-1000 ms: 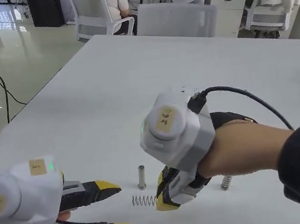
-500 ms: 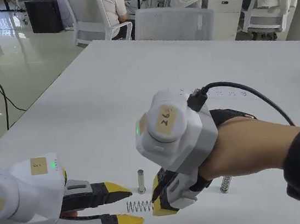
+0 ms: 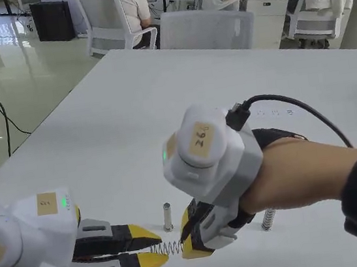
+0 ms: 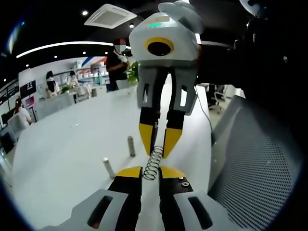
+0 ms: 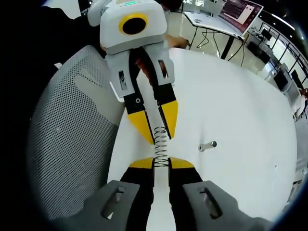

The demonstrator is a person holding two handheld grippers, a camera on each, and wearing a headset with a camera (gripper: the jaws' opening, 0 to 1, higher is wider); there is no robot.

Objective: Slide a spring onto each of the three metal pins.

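Now the left tool (image 3: 156,246) has advanced, jaws straddling the left end of the spring (image 3: 170,246) (grip cannot be told), while the right tool (image 3: 188,239) clamps its right end beside the bare pin (image 3: 168,216), suggesting realignment before threading.

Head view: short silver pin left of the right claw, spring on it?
No, the short silver metal pin stands bare; the coiled wire spring is off it, sideways, nearer the camera.
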